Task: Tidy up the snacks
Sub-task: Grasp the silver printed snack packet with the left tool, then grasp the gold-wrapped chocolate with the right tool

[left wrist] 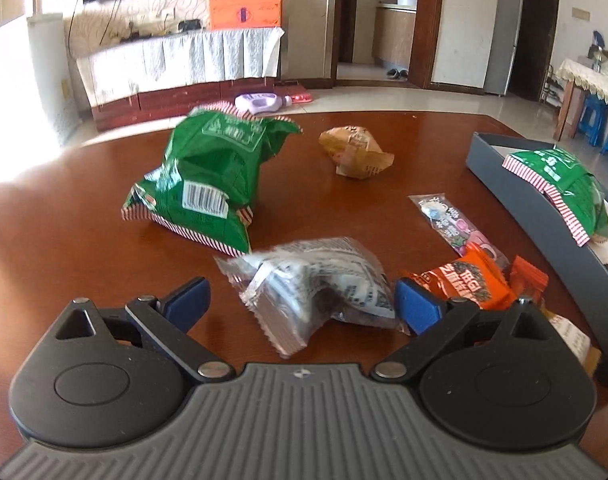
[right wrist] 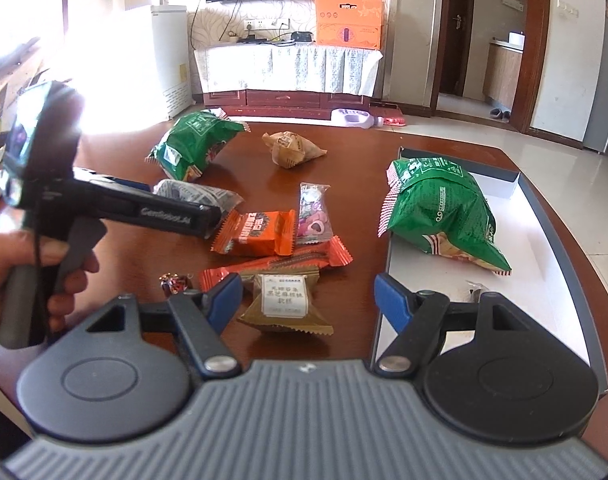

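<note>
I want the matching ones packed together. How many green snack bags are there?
2. One green bag lies inside the box on the right. The other green bag sits on the table at the far left. More may be out of view.

1. On the body of your left gripper (right wrist: 207, 220), held by its handle in the right wrist view, you can read a white brand word that looks like "Genrobot.ai"; the letters are blurred.
2. Just right of it, the orange snack pack (right wrist: 259, 232) carries large white Chinese characters.
3. Nearer you than that pack, the olive pastry packet (right wrist: 283, 304) has a white label with three lines of Chinese print, too small to make out.
4. The barcode (left wrist: 203, 198) on the green chip bag (left wrist: 207, 172) shows no legible digits.
</note>
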